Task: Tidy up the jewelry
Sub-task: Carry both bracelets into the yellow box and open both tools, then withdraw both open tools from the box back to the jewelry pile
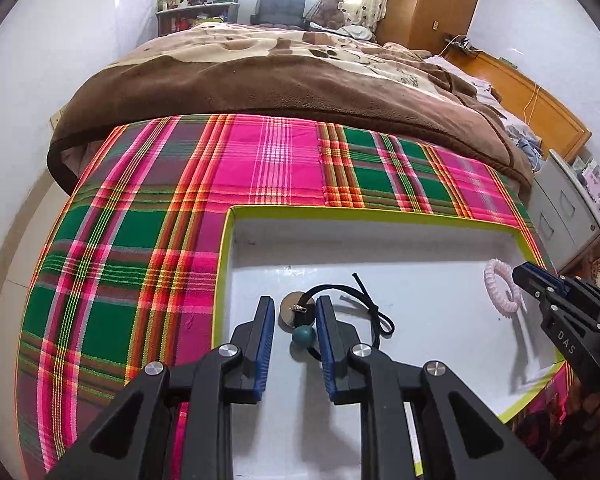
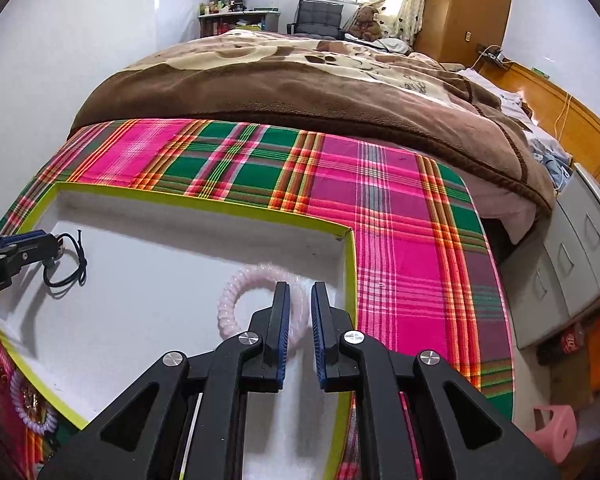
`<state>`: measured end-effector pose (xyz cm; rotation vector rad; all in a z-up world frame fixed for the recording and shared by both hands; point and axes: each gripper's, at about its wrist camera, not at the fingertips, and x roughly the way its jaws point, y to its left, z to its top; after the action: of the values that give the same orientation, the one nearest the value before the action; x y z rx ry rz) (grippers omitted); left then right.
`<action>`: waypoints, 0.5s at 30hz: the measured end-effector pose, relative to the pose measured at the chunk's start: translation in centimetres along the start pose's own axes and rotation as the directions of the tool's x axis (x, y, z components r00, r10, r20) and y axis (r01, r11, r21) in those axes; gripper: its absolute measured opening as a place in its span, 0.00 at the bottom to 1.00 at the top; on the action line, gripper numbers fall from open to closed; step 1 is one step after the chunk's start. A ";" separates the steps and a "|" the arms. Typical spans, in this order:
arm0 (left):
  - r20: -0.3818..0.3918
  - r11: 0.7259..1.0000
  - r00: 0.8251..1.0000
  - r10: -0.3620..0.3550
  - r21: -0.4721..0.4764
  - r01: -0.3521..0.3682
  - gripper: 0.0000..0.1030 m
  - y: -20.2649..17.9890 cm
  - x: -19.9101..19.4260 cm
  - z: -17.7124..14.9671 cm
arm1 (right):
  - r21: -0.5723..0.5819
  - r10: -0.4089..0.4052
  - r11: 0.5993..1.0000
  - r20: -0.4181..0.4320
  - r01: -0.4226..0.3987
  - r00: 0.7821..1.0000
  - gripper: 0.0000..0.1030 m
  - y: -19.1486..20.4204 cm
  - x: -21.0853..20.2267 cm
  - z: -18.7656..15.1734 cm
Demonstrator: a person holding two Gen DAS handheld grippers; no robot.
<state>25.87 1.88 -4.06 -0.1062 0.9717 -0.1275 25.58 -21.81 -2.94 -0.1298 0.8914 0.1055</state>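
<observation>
1. Left claw [image 1: 295,312] of mine hangs spread over the yellow-rimmed tray [image 1: 225,264], its blue pads flanking the black cord necklace [image 1: 370,308] without touching it; I judge it is lined up this way to close on the pendant end.
2. Between those pads lie the necklace's silver disc [image 1: 291,311] and teal bead [image 1: 303,337], near the tray's left wall. The cord loops away to the right of them, its knotted tail pointing toward the tray's far wall.
3. Right claw [image 2: 301,300] of mine sits at the tray's right wall [image 2: 350,276], fingers nearly together astride the pink coil bracelet [image 2: 230,300]; a sliver of gap shows, so I cannot tell whether it is pinching the coil.
4. That bracelet lies flat on the tray floor, a round ring with no long axis.
5. Outside the tray's near edge, a second, lilac coil bracelet [image 2: 30,418] lies on the plaid cloth [image 2: 400,240].
</observation>
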 end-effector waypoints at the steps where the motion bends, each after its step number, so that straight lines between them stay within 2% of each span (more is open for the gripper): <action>1: 0.001 1.000 1.000 -0.001 0.000 0.001 0.21 0.0 0.0 0.0 | -0.001 -0.001 1.000 0.000 0.001 1.000 0.17 0.0 0.0 0.0; 7: 0.010 1.000 1.000 -0.020 0.003 0.020 0.30 -0.2 -0.5 -0.1 | -0.008 0.010 1.000 0.007 -0.010 1.000 0.22 0.0 -0.2 0.0; 9: 0.024 0.999 0.999 -0.032 -0.001 0.032 0.34 -0.3 -1.2 -0.2 | -0.010 0.019 1.000 0.025 -0.019 1.000 0.33 0.0 -0.8 -0.1; 11: 0.045 0.999 0.998 -0.051 0.003 0.051 0.40 -0.4 -2.1 -0.4 | -0.003 0.030 1.000 0.047 -0.030 0.998 0.39 -0.2 -1.6 -0.1; 15: 0.096 0.997 0.993 -0.076 0.018 0.075 0.42 -0.6 -4.6 -0.9 | 0.021 0.044 0.999 0.084 -0.046 0.995 0.39 -0.5 -3.5 -0.5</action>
<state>22.51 2.01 -0.77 -0.1347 0.8706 -0.1970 23.14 -22.53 -0.49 -0.0837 0.8121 0.1422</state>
